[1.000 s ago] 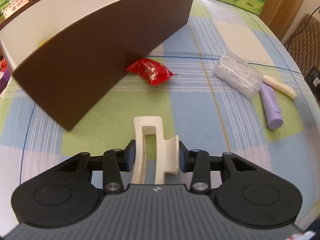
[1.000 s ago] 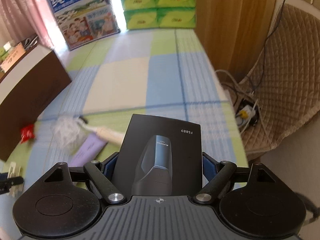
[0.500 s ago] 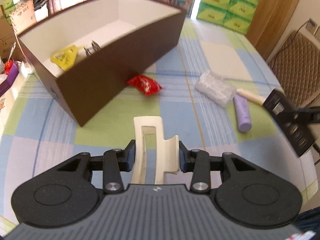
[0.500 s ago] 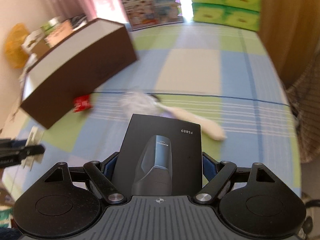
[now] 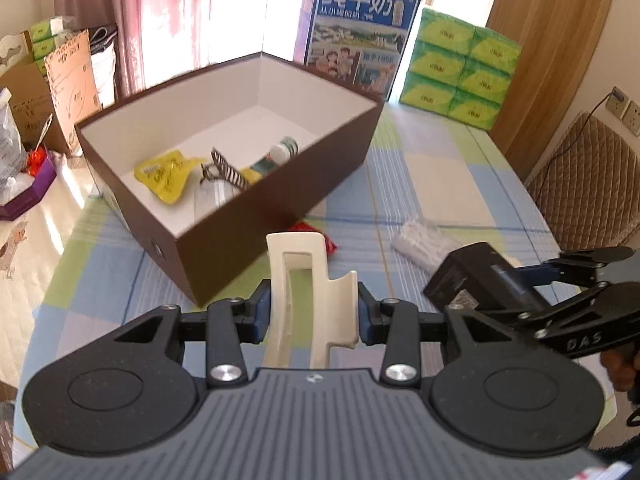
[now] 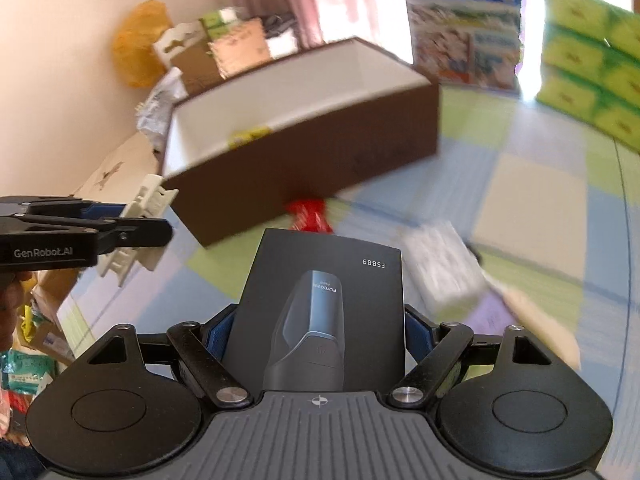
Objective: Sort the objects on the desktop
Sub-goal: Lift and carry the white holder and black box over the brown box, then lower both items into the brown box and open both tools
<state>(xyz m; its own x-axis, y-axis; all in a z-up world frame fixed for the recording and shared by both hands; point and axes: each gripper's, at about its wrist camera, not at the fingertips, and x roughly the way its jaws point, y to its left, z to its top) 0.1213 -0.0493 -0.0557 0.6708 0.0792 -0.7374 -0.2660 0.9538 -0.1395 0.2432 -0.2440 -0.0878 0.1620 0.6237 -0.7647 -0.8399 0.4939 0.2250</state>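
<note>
My left gripper (image 5: 310, 312) is shut on a cream hair claw clip (image 5: 296, 280), held above the checked cloth just short of the brown open box (image 5: 280, 200). The box holds a yellow packet (image 5: 166, 174), a striped clip (image 5: 228, 174) and a small bottle (image 5: 280, 152). My right gripper (image 6: 316, 330) is shut on a black shaver box (image 6: 324, 300); in the left wrist view that shaver box (image 5: 476, 276) hangs at the right. A red snack packet (image 6: 308, 212) lies by the box wall, beside a clear plastic pack (image 5: 424, 240).
A milk carton box (image 5: 356, 36) and stacked green tissue packs (image 5: 460, 76) stand behind the brown box. A quilted chair (image 5: 588, 184) is beyond the table's right edge. Cardboard boxes (image 5: 72, 80) and clutter sit at the left. A purple tube (image 6: 492, 312) and a cream brush handle (image 6: 536, 316) lie blurred at the right.
My left gripper rose with the hair clip, so the box's inside now shows. My right gripper swung left with the shaver box toward the brown box and has come into the left wrist view.
</note>
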